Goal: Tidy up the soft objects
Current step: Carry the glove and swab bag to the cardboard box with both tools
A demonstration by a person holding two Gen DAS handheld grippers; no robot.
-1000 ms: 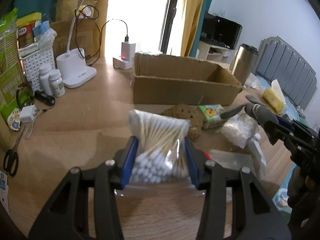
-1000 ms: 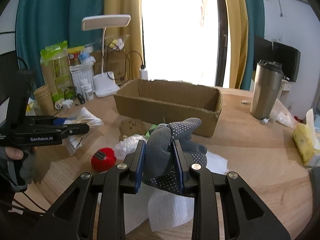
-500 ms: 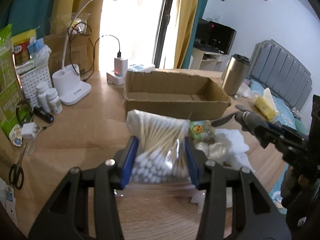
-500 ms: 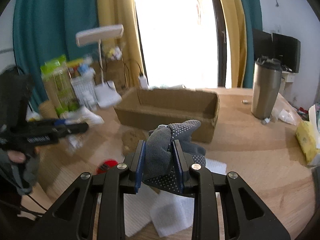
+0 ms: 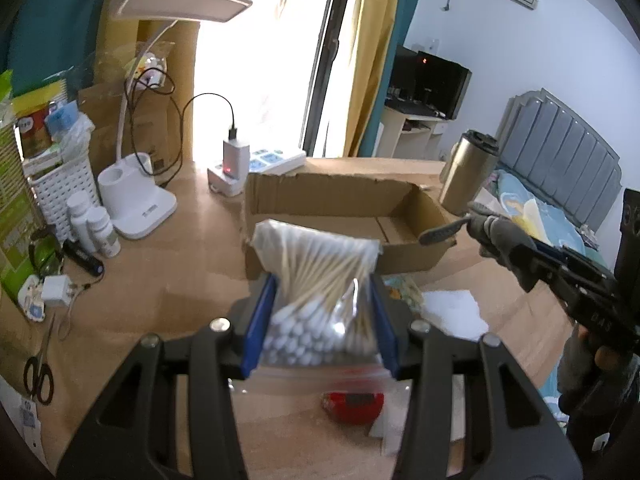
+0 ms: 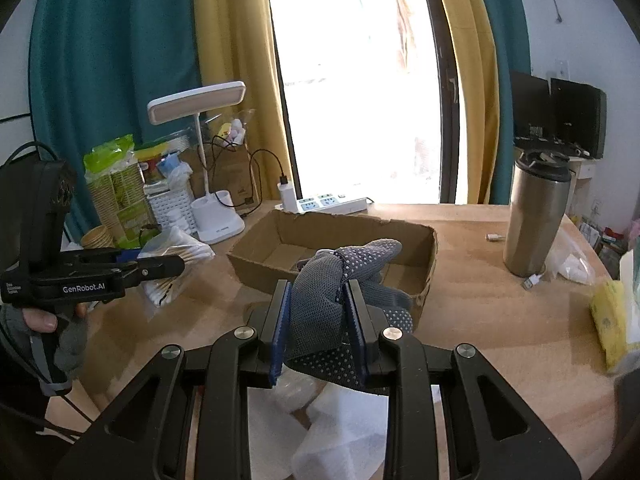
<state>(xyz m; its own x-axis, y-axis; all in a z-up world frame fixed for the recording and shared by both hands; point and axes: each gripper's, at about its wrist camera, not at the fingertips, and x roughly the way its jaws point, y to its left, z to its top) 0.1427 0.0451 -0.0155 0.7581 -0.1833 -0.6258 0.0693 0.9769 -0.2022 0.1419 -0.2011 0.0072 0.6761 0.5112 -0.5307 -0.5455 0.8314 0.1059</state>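
A clear bag of cotton swabs (image 5: 320,292) is pinched between the blue pads of my left gripper (image 5: 320,322), lifted above the wooden table. My right gripper (image 6: 318,326) is shut on a grey dotted knit glove (image 6: 340,280), also raised. Both hang just in front of an open, empty cardboard box (image 5: 340,208) (image 6: 280,240). From the right wrist view the left gripper (image 6: 176,266) shows at the left with the swab bag (image 6: 176,250). From the left wrist view the glove (image 5: 492,232) shows at the right, beside the box's near right corner.
On the table below lie white foam sheets (image 5: 456,312) (image 6: 344,432), a red object (image 5: 352,404) and a small printed packet (image 5: 404,288). A steel tumbler (image 6: 536,216) stands right of the box. A white lamp (image 5: 140,200), power strip (image 6: 332,204), basket, bottles and scissors (image 5: 38,376) crowd the left.
Both grippers have risen with their loads and come nearer the cardboard box, so I now look into it from above. The brown sponge and foam have slid out of sight below.
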